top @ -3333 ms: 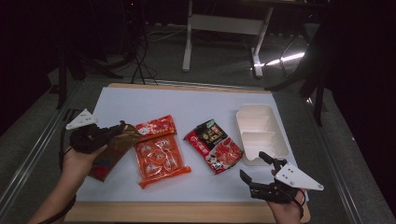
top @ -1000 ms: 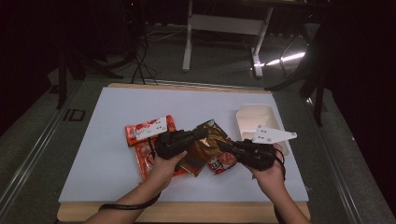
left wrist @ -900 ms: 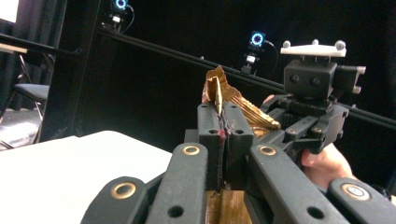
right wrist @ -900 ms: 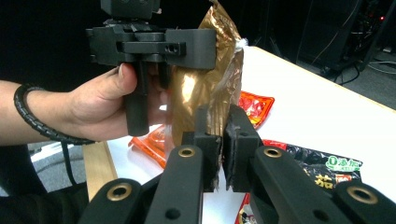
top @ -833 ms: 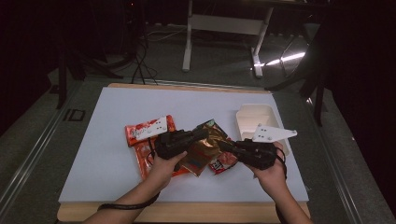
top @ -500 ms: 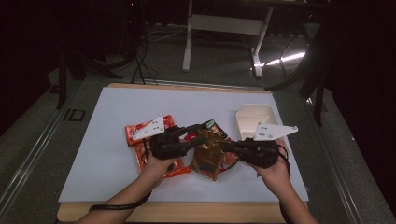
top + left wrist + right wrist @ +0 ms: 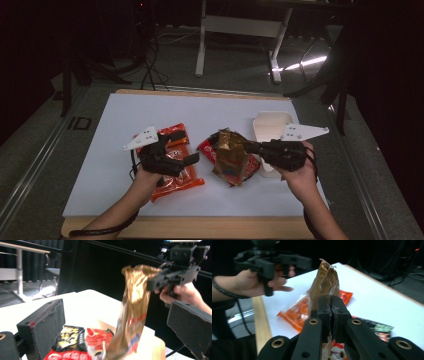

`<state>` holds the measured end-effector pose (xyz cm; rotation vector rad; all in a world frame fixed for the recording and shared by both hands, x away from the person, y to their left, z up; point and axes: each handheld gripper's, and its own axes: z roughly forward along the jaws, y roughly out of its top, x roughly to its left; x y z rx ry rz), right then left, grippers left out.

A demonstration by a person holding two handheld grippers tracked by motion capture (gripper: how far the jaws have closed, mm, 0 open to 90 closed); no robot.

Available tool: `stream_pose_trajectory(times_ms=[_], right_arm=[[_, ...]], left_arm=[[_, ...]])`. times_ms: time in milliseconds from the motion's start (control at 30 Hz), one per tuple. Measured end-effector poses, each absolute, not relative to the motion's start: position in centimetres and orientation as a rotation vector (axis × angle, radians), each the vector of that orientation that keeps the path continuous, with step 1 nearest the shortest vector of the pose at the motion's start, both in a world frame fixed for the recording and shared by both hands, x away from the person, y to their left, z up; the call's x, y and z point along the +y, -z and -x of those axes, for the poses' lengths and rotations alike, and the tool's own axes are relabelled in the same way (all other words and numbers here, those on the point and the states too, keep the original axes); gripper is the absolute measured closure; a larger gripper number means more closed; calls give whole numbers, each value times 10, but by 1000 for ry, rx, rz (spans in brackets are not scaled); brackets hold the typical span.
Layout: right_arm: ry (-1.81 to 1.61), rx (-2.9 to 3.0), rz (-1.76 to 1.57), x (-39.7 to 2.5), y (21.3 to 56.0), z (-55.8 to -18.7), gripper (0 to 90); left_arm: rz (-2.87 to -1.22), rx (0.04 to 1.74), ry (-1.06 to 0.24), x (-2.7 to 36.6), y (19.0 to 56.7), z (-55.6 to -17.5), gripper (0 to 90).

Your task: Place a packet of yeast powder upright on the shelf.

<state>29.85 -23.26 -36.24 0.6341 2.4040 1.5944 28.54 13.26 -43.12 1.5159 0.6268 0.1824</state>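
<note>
A gold-brown snack packet point(image 7: 231, 159) hangs above the table's middle, and my right gripper point(image 7: 248, 147) is shut on its top edge. In the right gripper view the shut jaws pinch the gold-brown snack packet point(image 7: 325, 281) at my right gripper point(image 7: 330, 303). My left gripper point(image 7: 182, 150) stands open over an orange packet point(image 7: 175, 170), apart from the gold one. In the left gripper view, the gold-brown snack packet point(image 7: 133, 315) dangles beyond the two wide-apart pads point(image 7: 43, 327) of my left gripper point(image 7: 116, 317). A red noodle packet point(image 7: 206, 148) lies under the hanging packet.
A white lunch-box tray point(image 7: 272, 126) stands at the right, behind my right hand. The red noodle packet point(image 7: 75, 346) and orange packet point(image 7: 295, 312) lie flat mid-table. White tabletop point(image 7: 125, 115) spreads to the left and far side.
Both grippers met at the gold packet in the middle. Now the left gripper has let go and drawn back left, while the right one keeps the packet, lifted.
</note>
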Motion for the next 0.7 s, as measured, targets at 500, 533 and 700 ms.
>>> stream_pose_trajectory(times_ms=[500,533,700], right_arm=[[-1643,2230,-657,-270,328,-329,871],[-1637,2223,-660,-272,327,-331,871],[-1639,2192,-691,-282,324,-343,872]], left_arm=[[-1587,698,-336,182,451,-266,23],[-1583,706,-346,185,453,-265,23],[-1570,743,-368,195,462,-262,23]])
